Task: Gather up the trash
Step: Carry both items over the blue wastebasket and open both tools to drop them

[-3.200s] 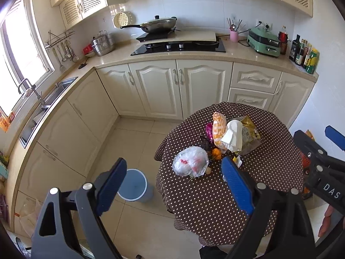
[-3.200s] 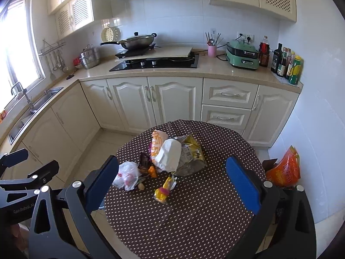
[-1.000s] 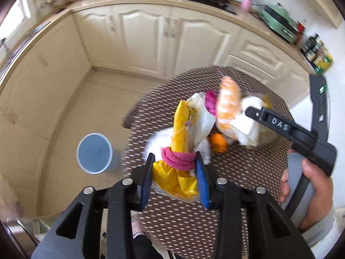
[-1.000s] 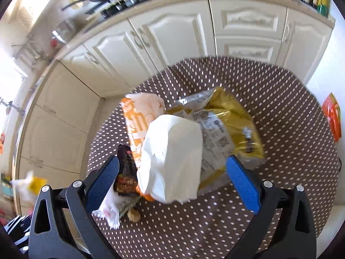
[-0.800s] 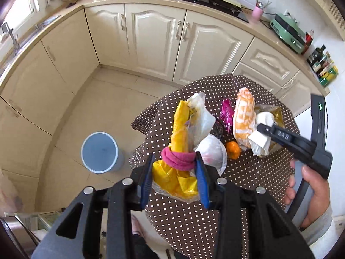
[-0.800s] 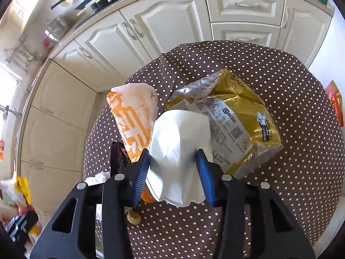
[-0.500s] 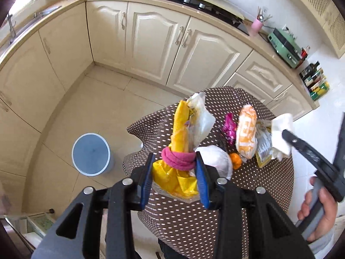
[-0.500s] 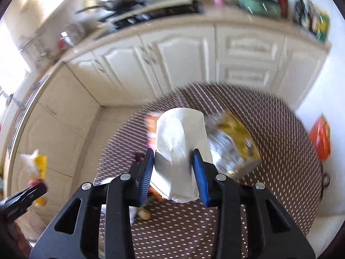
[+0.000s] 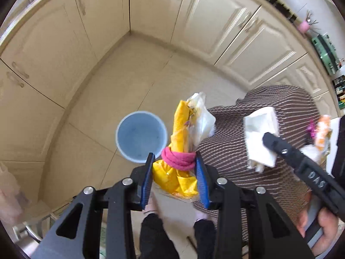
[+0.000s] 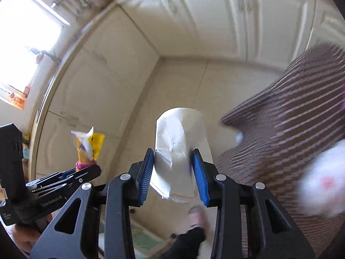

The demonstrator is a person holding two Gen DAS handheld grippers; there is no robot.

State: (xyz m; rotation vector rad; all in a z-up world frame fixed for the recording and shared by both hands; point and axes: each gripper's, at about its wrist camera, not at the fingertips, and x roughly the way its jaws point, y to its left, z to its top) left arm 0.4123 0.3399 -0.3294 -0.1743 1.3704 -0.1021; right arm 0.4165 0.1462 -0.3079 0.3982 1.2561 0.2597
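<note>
My left gripper [image 9: 174,178] is shut on a yellow wrapper bundle [image 9: 180,151] tied with a pink band, held above the floor just right of the open blue trash bin [image 9: 141,137]. My right gripper [image 10: 173,173] is shut on a white paper bag [image 10: 180,149], held over the floor beside the table edge. The right gripper and its white bag [image 9: 259,139] also show in the left wrist view, over the table. The left gripper with the yellow bundle [image 10: 87,147] shows at the left of the right wrist view.
The round table with a brown dotted cloth [image 9: 269,112] is to the right, with an orange snack bag [image 9: 322,133] and a white plastic bag [image 10: 321,172] on it. Cream cabinets [image 9: 151,21] line the far side. My feet [image 9: 200,218] stand below.
Both grippers have swung left and down, away from the table toward the floor and the bin. The bin now lies close beside the yellow bundle. Each still holds its item.
</note>
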